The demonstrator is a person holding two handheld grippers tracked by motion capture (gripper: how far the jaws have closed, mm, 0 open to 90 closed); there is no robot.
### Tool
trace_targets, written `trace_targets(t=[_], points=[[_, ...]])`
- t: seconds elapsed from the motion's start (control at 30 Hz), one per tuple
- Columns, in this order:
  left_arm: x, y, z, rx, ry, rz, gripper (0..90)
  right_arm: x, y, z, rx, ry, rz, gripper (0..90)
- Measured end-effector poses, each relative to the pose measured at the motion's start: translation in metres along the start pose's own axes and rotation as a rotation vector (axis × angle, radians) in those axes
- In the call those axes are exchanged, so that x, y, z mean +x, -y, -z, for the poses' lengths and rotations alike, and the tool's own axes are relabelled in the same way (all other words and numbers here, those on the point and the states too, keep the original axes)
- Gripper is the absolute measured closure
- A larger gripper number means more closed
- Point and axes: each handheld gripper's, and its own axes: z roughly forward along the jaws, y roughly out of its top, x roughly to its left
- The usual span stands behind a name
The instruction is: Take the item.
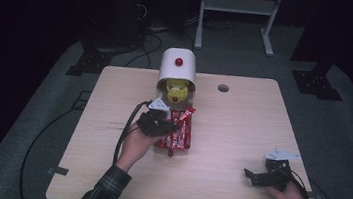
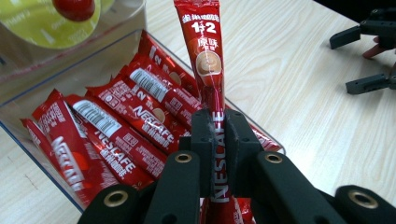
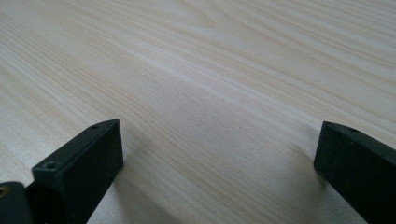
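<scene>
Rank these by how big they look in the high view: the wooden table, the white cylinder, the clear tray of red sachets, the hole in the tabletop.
1. Wooden table
2. White cylinder
3. Clear tray, partly hidden by the left gripper, so unsure against the cylinder
4. Hole

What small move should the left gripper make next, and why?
Probably lift straight up. The left gripper has its jaws shut on one Nescafe sachet, whose lower end looks still down among the other sachets in the clear tray.
</scene>
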Motion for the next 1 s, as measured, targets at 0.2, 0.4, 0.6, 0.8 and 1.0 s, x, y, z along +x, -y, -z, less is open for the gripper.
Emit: trace_targets(t=[0.2, 0.4, 0.6, 0.8, 1.0], points=[[-0.005, -0.006, 0.010, -0.024, 0.000, -0.007, 83.7, 0.000, 0.000, 0.000, -0.001, 0.001, 0.003, 0.3], [-0.003, -0.008, 0.020, -0.039, -0.002, -0.011, 83.7, 0.000, 0.000, 0.000, -0.001, 0.001, 0.001, 0.3], [0.000, -0.010, 0.032, -0.055, -0.009, -0.002, 83.7, 0.000, 0.000, 0.000, -0.001, 0.000, -0.001, 0.3], [0.005, -0.009, 0.041, -0.068, -0.017, 0.008, 83.7, 0.000, 0.000, 0.000, -0.002, 0.000, -0.001, 0.3], [0.009, -0.008, 0.048, -0.074, -0.027, 0.012, 83.6, 0.000, 0.000, 0.000, -0.002, 0.000, -0.001, 0.3]])
